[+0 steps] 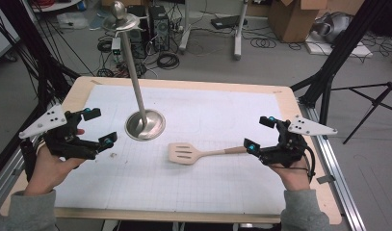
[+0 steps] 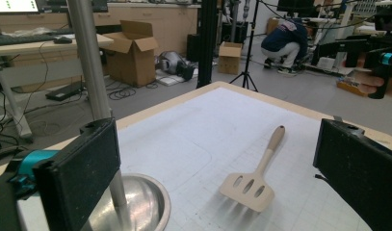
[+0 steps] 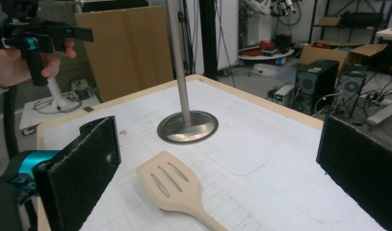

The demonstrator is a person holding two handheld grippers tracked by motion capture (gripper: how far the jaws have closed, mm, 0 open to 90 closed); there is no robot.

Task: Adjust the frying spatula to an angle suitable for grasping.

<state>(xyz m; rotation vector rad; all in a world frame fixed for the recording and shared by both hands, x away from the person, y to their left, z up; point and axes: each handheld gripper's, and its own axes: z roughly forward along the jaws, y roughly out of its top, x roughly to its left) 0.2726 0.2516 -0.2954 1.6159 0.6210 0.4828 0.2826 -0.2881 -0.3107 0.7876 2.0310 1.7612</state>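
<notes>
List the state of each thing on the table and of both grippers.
spatula: lying flat on the mat, slotted blade toward the stand, not gripped.
metal stand: upright, round base on the mat, pole bare.
left gripper: open, empty, held above the table.
right gripper: open, empty, by the spatula's handle end.

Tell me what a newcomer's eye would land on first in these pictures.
First the tall metal stand, its round base left of the table's middle and its pole rising toward the far edge. Next, the pale slotted spatula flat on the white mat, handle pointing at the right gripper. Both the right and left gripper hover with jaws wide open, holding nothing.
</notes>
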